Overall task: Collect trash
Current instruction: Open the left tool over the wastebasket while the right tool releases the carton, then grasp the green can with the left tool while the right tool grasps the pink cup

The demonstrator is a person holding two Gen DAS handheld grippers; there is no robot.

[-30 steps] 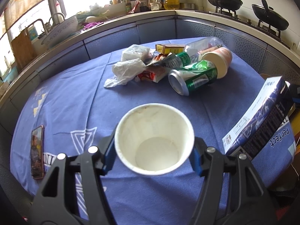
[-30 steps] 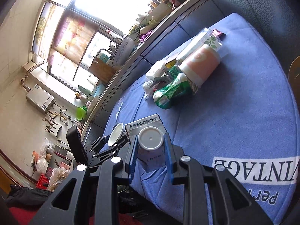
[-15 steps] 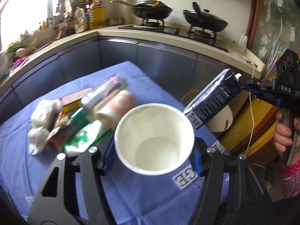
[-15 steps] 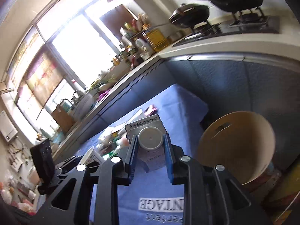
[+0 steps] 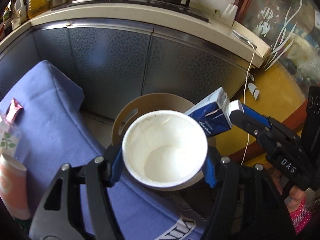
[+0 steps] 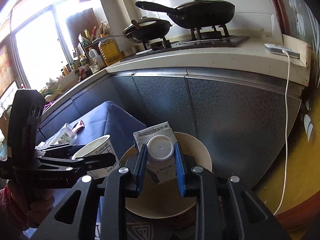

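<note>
My left gripper [image 5: 163, 165] is shut on a white paper cup [image 5: 164, 150], mouth facing the camera, held over a tan round bin [image 5: 128, 114] beside the table. My right gripper [image 6: 161, 161] is shut on a dark blue milk carton [image 6: 160, 152] by its white cap, held over the same bin [image 6: 202, 150]. In the left wrist view the carton [image 5: 212, 116] hangs just right of the cup, with the right gripper [image 5: 235, 113] at its cap. In the right wrist view the cup [image 6: 100, 150] sits left of the carton in the left gripper [image 6: 94, 158].
The blue tablecloth [image 5: 50, 124] holds a pink cup [image 5: 12, 188], a clear bottle [image 5: 8, 138] and a pink wrapper [image 5: 14, 110] at the left. Grey cabinets [image 5: 140, 60] and a counter with pans [image 6: 200, 14] stand behind. A white cable [image 5: 248, 104] hangs at the right.
Both grippers swung right, away from the trash pile on the table, and now hold the cup and the carton over the tan bin. Neither grip has changed.
</note>
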